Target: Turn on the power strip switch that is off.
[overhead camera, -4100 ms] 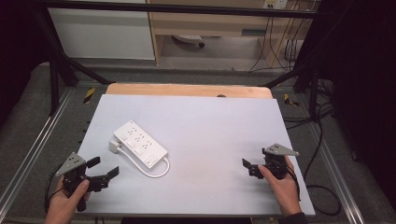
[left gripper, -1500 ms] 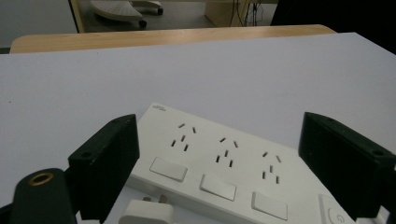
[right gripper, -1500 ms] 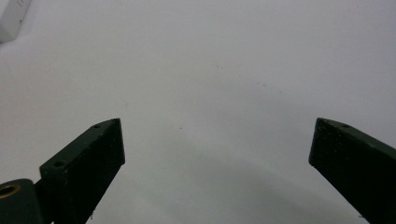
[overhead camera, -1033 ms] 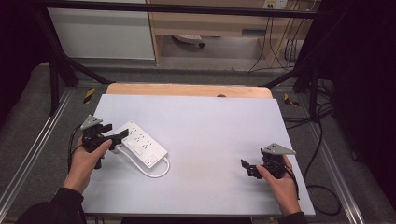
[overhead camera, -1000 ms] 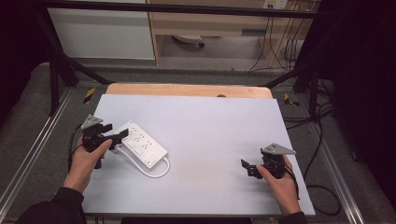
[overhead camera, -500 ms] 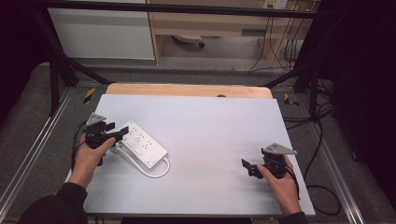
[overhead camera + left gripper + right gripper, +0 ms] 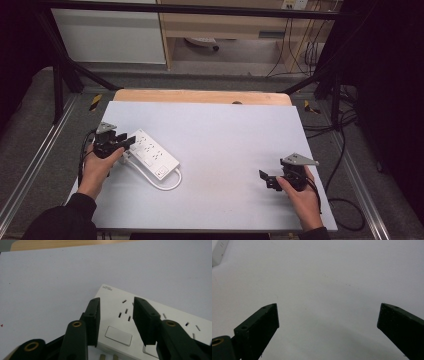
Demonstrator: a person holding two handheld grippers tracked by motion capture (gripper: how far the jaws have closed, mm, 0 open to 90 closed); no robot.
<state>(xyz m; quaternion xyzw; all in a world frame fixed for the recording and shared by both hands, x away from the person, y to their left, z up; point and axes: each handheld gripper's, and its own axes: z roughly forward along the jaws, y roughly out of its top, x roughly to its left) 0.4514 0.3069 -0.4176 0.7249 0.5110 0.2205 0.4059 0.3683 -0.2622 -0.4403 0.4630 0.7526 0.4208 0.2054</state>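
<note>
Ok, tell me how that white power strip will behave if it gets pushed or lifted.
The power strip looks like a rigid plastic bar lying flat, so it should probably slide rather than tip or roll. Its looped white cord looks floppy and would likely trail behind. Lifted by one end, it may swing.

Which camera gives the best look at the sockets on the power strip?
The left gripper view: the power strip is close, its slots and switch sharp. The high view shows it whole but small; the right gripper view catches just a corner.

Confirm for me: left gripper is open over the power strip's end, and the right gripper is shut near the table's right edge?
Not quite. The right gripper is open; the right gripper view shows its jaws wide apart over bare table. The left gripper is open over the power strip.
</note>
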